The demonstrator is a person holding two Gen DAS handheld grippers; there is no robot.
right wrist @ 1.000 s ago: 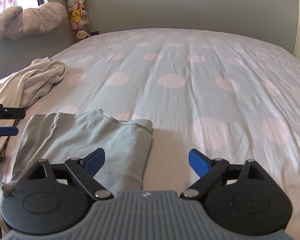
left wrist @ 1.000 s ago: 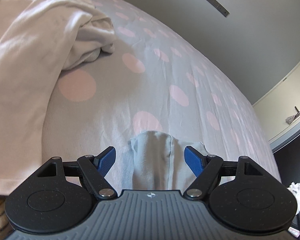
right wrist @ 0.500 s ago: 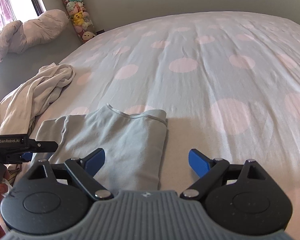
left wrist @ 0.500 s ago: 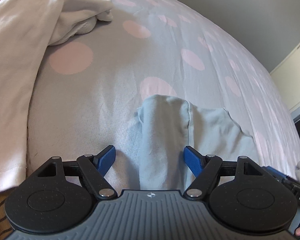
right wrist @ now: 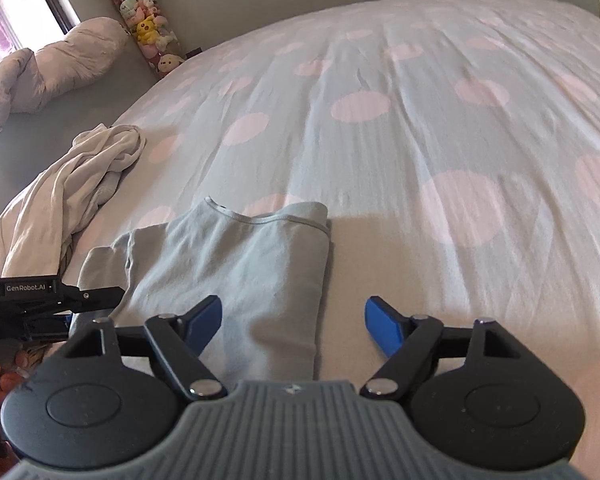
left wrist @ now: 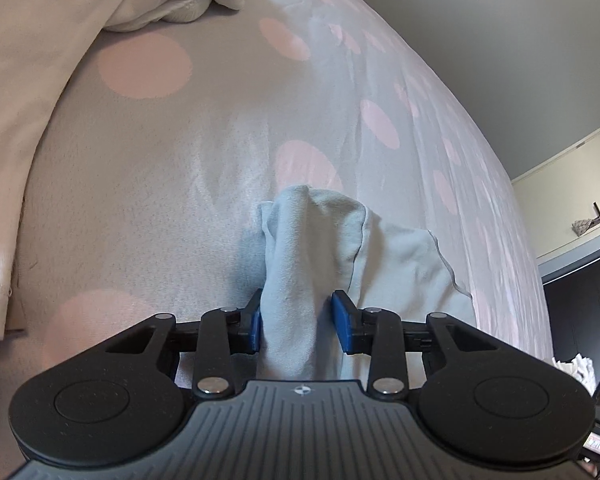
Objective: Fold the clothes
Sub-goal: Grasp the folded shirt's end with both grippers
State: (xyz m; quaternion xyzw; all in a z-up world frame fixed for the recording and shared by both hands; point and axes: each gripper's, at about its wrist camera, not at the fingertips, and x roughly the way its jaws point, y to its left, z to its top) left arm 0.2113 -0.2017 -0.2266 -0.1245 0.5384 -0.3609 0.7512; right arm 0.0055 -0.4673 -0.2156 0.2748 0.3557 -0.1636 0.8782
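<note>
Left wrist view. The left hand-held gripper [left wrist: 296,326] is clenched on a raised fold of the pale blue shirt [left wrist: 400,264], its blue pads [left wrist: 342,326] pressing a bunched ridge of cloth from either side. The shirt lies on the bed [left wrist: 148,168], near the front edge, with its far end heaped into a soft peak. Risk, as a judgement: the grip takes a thick gather rather than a clean edge, so a lift or pull from here could drag several layers together and undo the fold already made; a thin layer could also slide free of the pads. The cream garment [left wrist: 32,80] lies to the left, apart from the shirt, and a wide sweep could catch it.

Right wrist view. The right hand-held gripper [right wrist: 294,320] is released, jaws wide, hovering over the near right part of the shirt [right wrist: 236,264] and grasping nothing. The shirt appears as a partly folded, roughly rectangular panel with a stitched neckline along its far edge and a straight folded edge on the right; the left side is looser, with a sleeve or flap bulging out beside the left hand-held gripper [right wrist: 66,302]. Risk, as a judgement: with only one side held, moving the cloth may skew the panel and wrinkle its smooth face; closing the right jaws too far in would pinch the bed sheet [right wrist: 440,152] along with the shirt. The cream garment [right wrist: 72,188] lies heaped to the left, just beside the shirt's loose end.
</note>
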